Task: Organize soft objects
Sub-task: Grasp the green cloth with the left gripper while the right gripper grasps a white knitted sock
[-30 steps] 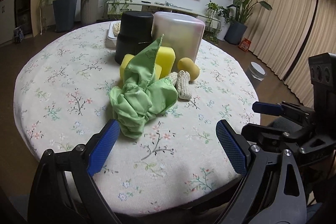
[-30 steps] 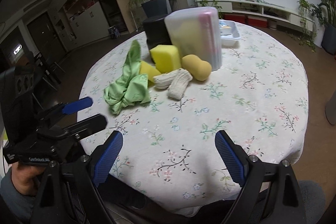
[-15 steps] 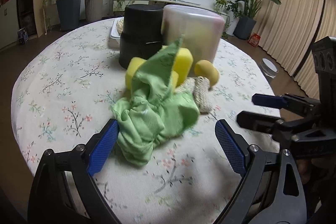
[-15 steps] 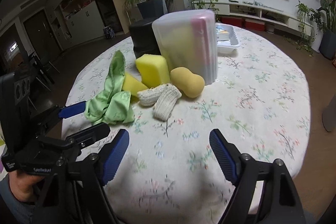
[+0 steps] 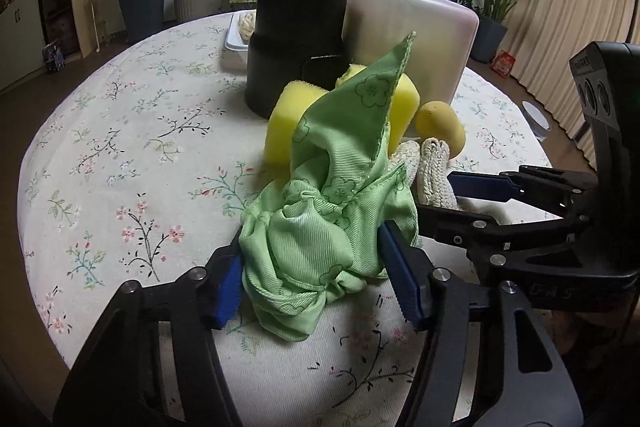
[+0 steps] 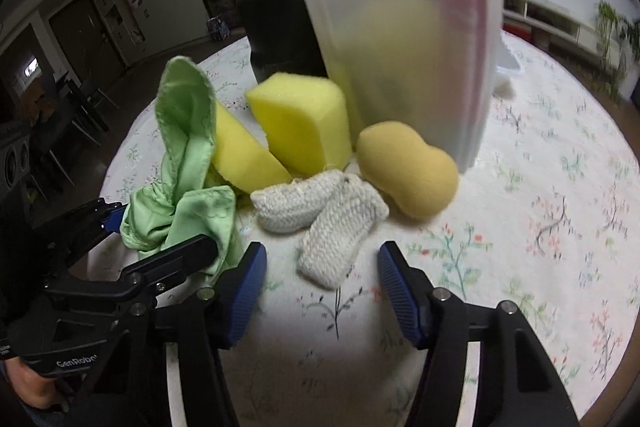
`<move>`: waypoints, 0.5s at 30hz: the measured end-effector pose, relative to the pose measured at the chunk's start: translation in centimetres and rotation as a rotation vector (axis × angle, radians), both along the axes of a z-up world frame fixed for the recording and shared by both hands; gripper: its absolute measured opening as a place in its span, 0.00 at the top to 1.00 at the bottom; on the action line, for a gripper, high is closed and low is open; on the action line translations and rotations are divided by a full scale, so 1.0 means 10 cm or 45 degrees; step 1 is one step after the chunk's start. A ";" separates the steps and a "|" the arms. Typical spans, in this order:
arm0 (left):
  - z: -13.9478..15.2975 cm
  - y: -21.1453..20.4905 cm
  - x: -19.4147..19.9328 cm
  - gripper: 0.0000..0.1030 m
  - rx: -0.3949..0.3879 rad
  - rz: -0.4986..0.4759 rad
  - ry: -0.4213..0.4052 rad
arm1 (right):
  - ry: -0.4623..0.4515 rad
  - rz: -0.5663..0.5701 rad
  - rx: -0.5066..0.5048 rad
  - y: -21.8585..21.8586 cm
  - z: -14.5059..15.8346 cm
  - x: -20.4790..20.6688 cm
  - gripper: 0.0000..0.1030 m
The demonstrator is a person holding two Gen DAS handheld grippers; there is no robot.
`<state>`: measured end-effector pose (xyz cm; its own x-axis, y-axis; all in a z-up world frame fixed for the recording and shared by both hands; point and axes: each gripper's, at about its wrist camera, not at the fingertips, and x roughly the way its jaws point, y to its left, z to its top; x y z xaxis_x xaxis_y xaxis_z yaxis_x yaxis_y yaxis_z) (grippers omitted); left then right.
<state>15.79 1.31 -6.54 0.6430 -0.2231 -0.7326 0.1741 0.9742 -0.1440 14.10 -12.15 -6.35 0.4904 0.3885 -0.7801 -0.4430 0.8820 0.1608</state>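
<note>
The left gripper (image 5: 316,275) has just been closing its jaws, and the crumpled green cloth (image 5: 320,227) sits between them with both blue pads against its folds, one corner standing up beyond the fingertips. Just past the cloth lie two yellow sponges (image 5: 288,123) (one mostly hidden behind it). The right gripper (image 6: 322,283) has also been narrowing, yet its jaws stand spread with nothing touching them; the near end of a white knitted piece (image 6: 340,231) lies just ahead of the gap. Further ahead sit a tan rounded sponge (image 6: 408,171) and a translucent container (image 6: 404,59) on the floral tablecloth (image 6: 540,227).
</note>
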 end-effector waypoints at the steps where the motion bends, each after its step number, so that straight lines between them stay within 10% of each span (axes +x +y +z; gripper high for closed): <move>1: -0.01 0.00 0.01 0.42 -0.004 0.001 0.004 | -0.002 0.002 0.000 0.00 0.00 0.00 0.42; 15: -0.02 0.06 -0.04 0.67 -0.040 0.035 0.025 | -0.027 -0.017 -0.040 -0.06 0.00 -0.02 0.72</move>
<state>15.40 1.88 -6.72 0.6346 -0.2287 -0.7382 0.1441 0.9735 -0.1778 13.87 -12.72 -6.40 0.5121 0.3572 -0.7811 -0.4343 0.8923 0.1234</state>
